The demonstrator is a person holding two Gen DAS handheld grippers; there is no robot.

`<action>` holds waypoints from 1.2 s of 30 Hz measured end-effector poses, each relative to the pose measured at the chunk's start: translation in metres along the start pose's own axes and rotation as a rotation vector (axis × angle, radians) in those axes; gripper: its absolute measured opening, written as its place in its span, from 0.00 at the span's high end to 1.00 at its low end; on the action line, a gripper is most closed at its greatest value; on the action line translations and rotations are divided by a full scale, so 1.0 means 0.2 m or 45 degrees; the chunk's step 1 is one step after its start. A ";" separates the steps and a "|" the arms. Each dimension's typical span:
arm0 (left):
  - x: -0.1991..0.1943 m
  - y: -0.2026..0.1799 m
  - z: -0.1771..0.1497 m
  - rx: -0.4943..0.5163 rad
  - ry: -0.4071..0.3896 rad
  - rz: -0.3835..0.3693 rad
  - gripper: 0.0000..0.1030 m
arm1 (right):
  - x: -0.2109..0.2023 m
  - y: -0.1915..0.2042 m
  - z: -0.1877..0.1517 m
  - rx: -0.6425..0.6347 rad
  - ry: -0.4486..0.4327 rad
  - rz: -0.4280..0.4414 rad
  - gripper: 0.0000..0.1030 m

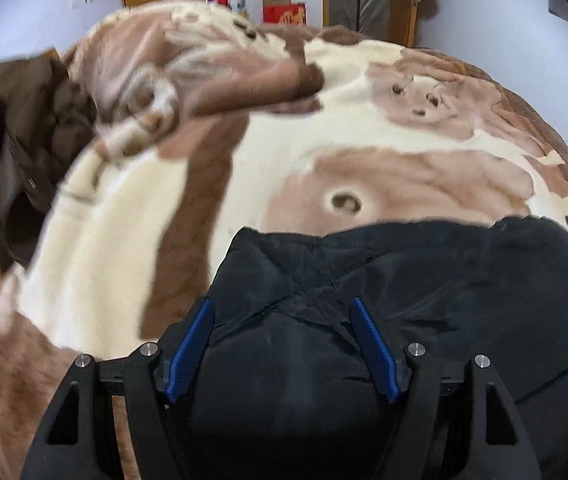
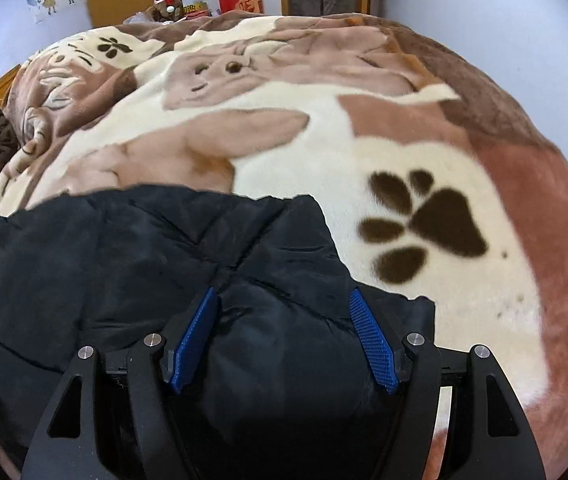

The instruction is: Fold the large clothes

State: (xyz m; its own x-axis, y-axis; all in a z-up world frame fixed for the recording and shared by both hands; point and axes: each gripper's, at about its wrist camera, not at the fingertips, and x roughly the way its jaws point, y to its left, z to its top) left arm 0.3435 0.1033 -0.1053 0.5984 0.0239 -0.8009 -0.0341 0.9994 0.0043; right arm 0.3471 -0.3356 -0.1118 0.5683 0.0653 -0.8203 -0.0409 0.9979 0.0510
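Showing paw print (image 2: 424,224) beside black jacket (image 2: 164,264), right view only.

The jacket (image 1: 424,300) lies on the blanket (image 1: 284,140) near me, under both my claws: left gripper (image 1: 282,308) over its left end, right gripper (image 2: 284,300) over its right. Another coat (image 1: 8,140) sits far left.

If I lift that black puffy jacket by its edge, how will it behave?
The black jacket will probably sag and drape, since it creases softly. Its quilted puffiness suggests it is light for its bulk. The smooth shell may slip between the open right gripper's pads.
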 end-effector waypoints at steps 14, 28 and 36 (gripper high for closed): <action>0.16 0.00 -0.07 -0.083 -0.043 -0.051 0.25 | 0.13 -0.02 -0.04 0.026 -0.017 -0.002 0.33; 0.07 0.01 -0.01 -0.091 -0.031 -0.038 0.26 | 0.04 -0.03 0.00 0.042 -0.009 -0.013 0.32; -0.36 0.14 -0.14 -0.123 -0.208 -0.112 0.27 | -0.44 -0.07 -0.10 0.062 -0.181 0.102 0.33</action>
State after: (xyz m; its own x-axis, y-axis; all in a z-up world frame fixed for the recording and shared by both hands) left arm 0.2763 0.1296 -0.0648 0.7242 -0.0516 -0.6877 -0.0478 0.9910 -0.1247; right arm 0.2814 -0.3562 -0.0517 0.6757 0.1409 -0.7236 -0.0527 0.9883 0.1433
